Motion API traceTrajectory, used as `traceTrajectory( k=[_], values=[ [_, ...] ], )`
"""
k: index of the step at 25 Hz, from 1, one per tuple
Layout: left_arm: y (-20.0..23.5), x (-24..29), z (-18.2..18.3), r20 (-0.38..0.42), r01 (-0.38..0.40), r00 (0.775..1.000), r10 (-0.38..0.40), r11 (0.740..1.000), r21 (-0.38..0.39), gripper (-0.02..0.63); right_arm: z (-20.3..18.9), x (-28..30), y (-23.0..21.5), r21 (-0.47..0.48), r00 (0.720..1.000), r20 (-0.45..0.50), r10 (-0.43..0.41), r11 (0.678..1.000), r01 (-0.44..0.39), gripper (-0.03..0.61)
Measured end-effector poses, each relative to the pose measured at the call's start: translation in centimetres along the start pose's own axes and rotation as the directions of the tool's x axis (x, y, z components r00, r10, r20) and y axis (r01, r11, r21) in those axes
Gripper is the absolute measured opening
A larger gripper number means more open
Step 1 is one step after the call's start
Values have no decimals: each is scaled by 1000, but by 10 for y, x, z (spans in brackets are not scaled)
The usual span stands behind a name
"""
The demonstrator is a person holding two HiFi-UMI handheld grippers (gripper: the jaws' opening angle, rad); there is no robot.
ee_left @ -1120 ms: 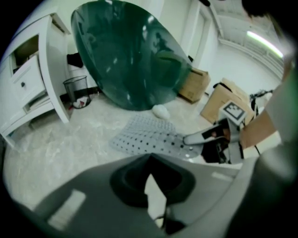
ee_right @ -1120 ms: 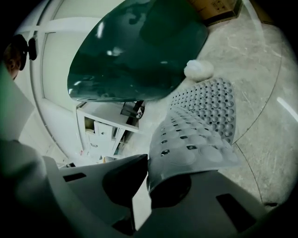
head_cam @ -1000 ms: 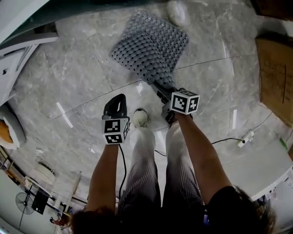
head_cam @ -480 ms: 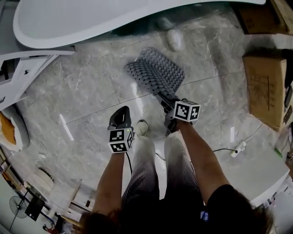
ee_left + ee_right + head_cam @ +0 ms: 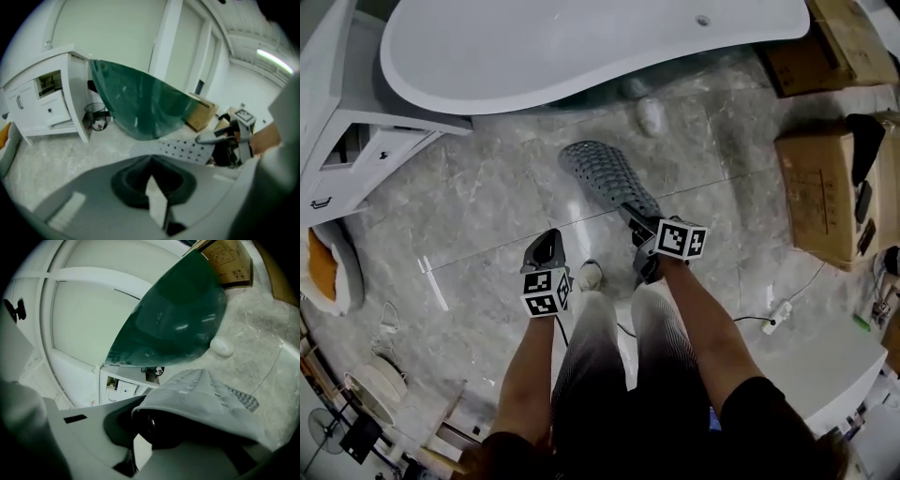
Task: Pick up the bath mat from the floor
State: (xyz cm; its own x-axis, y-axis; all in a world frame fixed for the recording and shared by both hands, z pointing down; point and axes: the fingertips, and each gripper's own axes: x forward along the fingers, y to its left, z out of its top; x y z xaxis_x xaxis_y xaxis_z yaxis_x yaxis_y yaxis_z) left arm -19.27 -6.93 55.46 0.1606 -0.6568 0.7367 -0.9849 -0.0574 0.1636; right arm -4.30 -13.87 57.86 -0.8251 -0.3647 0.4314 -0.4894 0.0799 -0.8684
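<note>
The grey perforated bath mat (image 5: 605, 173) hangs folded lengthwise from my right gripper (image 5: 636, 214), which is shut on its near end. Its far end reaches toward the floor by the tub; whether it still touches the floor I cannot tell. In the right gripper view the mat (image 5: 206, 390) drapes out from between the jaws. The left gripper view shows the mat (image 5: 187, 150) stretched out beside the right gripper (image 5: 225, 138). My left gripper (image 5: 546, 246) is held to the left of the mat, apart from it, jaws together with nothing in them.
A white bathtub (image 5: 581, 47) with a green outer side (image 5: 140, 103) stands beyond the mat. A white cabinet (image 5: 356, 141) is at left, cardboard boxes (image 5: 816, 178) at right. A small white object (image 5: 650, 114) lies near the tub, a power strip (image 5: 778, 312) by my right leg.
Both grippers have risen. The mat has come up off the floor with the right gripper and now hangs narrower and folded. More of the tub has come into view.
</note>
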Motion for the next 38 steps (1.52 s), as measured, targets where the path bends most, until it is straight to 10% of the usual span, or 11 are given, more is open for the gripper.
traceTrajectory(
  k=[38],
  values=[
    [-53, -183, 126, 185, 167, 968, -168, 986, 22, 3, 1, -149, 239, -85, 980, 25, 195, 978, -193, 14]
  ],
)
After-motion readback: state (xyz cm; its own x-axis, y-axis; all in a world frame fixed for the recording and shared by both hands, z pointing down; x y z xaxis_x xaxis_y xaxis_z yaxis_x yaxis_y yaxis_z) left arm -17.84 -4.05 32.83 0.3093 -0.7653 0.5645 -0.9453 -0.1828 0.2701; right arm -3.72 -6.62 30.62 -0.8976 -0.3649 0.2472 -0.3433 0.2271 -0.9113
